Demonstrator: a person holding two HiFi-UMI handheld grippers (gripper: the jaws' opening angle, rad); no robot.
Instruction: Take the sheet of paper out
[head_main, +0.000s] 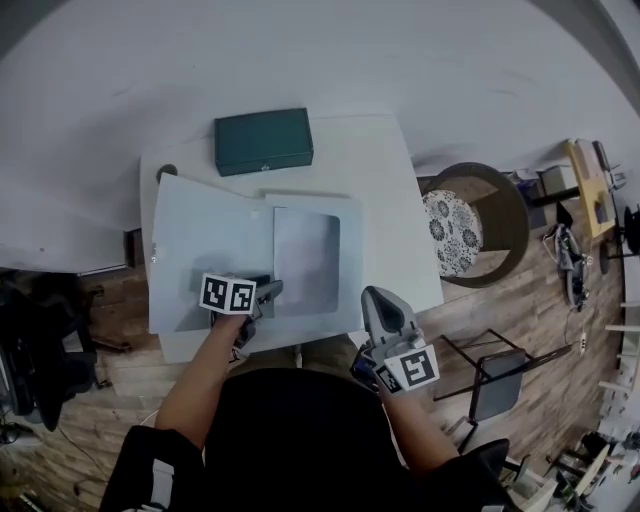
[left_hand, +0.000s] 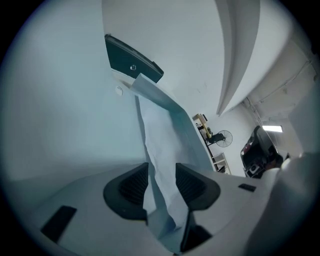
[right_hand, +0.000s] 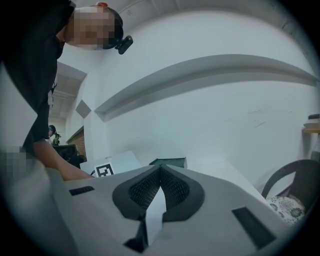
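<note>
Pale blue folder (head_main: 200, 240) is lying open mid-frame on the white table (head_main: 400, 180), below the green box (head_main: 263, 141); the sheet of paper (head_main: 307, 262) is sitting in its right half. Left gripper (head_main: 268, 295) is standing wide open, the folder's raised edge passing between the jaws unclamped. Right gripper (head_main: 385, 305) is sitting pinched together, empty, at lower right. Best bet: left pinning only the cover, right nipping the sheet's edge, sliding it out flat
</note>
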